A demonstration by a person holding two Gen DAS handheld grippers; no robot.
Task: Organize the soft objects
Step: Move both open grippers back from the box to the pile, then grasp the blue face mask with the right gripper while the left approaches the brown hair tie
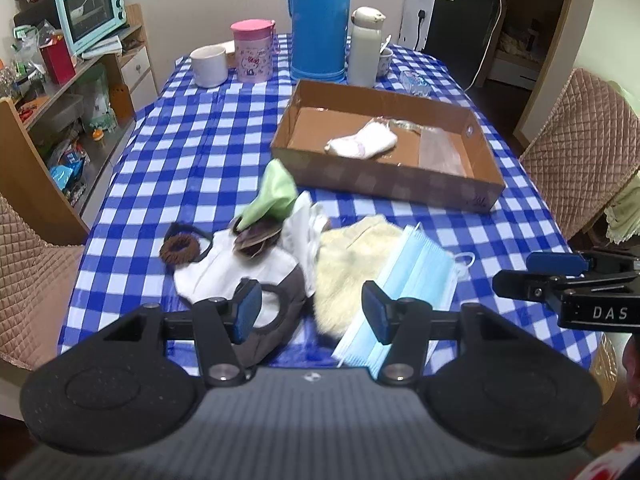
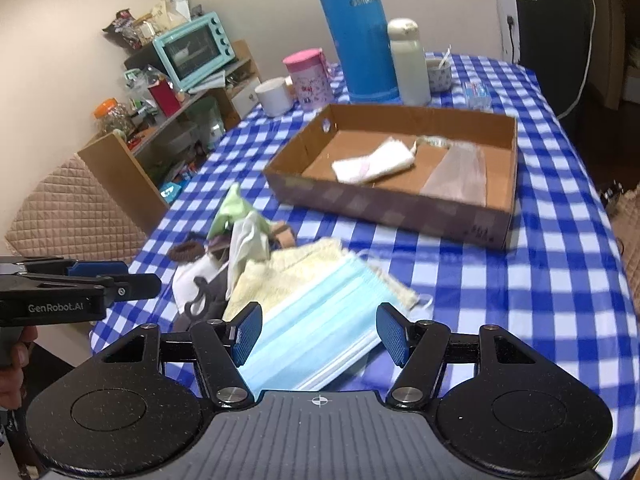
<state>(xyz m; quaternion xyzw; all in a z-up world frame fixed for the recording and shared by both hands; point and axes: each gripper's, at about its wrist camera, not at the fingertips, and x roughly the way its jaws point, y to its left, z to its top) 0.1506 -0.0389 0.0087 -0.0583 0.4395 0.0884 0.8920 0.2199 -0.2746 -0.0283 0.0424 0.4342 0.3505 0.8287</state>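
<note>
Blue-checked table [image 1: 192, 168], cardboard tray [image 1: 384, 184] mid-table, thermos [image 1: 320, 20] at far edge, toaster oven [image 1: 90, 8] on side shelf. Left gripper [image 1: 312, 308] and right gripper [image 2: 320, 334] both spread, empty, over soft pile [image 1: 348, 264] at near edge.

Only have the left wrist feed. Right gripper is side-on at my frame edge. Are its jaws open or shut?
Observer: Open. The right wrist view shows the right gripper with its jaws wide apart and nothing held.
Operator: What's it aimed at?
Observer: The blue face mask. In that view it lies straight ahead between the jaws, resting partly on the cream fluffy cloth.
</note>
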